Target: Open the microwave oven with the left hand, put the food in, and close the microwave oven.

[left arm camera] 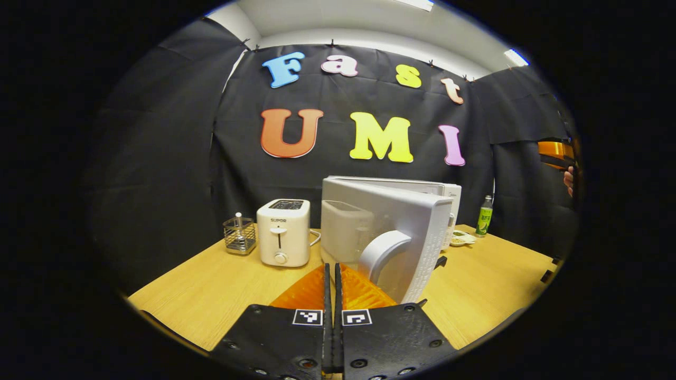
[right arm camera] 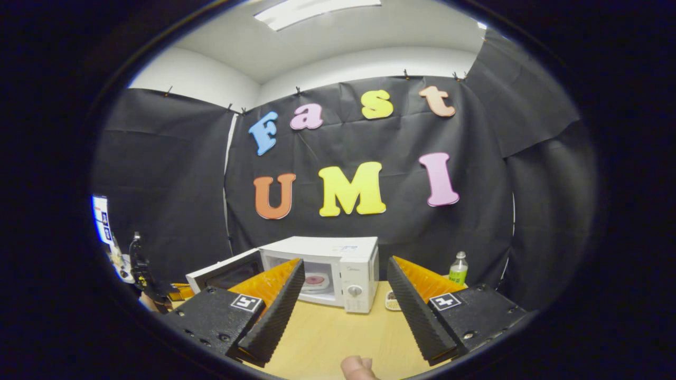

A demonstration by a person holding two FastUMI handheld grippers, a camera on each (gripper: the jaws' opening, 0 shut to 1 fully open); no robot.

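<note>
Microwave oven point(right arm camera: 338, 269) toward the bench's point(right arm camera: 338, 332) back edge, door point(left arm camera: 393, 232) swung open, food plate point(right arm camera: 315, 281) already inside. Left gripper point(left arm camera: 332, 274) clenched, empty, just beside the door handle point(left arm camera: 383, 250), door's outer face dead ahead; nearer hand for closing. Right gripper point(right arm camera: 343, 295) released, well back. "SUPOR" legible on toaster point(left arm camera: 283, 232).

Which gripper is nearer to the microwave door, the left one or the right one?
Left. The left gripper sits shut just beside the open microwave door, near its handle. The right gripper hangs open farther back over the table, facing the oven.
</note>
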